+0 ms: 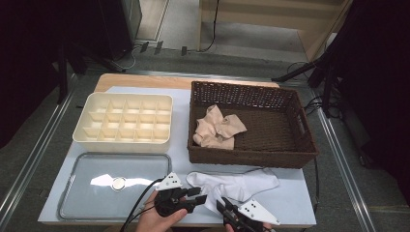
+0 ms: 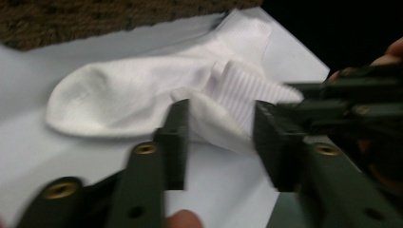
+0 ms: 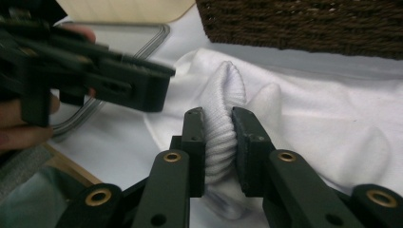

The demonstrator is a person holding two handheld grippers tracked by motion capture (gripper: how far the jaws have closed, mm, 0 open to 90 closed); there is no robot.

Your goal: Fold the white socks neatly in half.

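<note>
At the near edge of the table, right gripper [image 3: 218, 118] clamped on the ribbed cuff of a white cotton sock [image 3: 304, 118], fabric bunched up between the two black jaws. Just beside it, left gripper [image 2: 221, 128] with jaws spread and a loose fold of the same sock between them, pads not pressing on it; view slightly blurred. In the high view, both tools low at the front edge, left gripper [image 1: 200, 194] and right gripper [image 1: 223, 203] meeting over the sock's cuff end, a hand [image 1: 154, 217] wrapped around the left one. White cotton sock [image 1: 237, 185] flat on the pale blue table surface [image 1: 290, 198], toe end pointing right, close in front of the basket wall.

Behind the sock, dark brown woven wicker basket [image 1: 300, 145], rectangular, rough-textured, holding a crumpled beige sock bundle [image 1: 216, 128] towards its left side. To the left, cream plastic organiser box [image 1: 80, 130], smooth, divided into a grid of small square compartments, all without contents. In front of that, shallow clear plastic tray [image 1: 67, 193] with rounded corners, glossy, reflecting a ceiling light.
</note>
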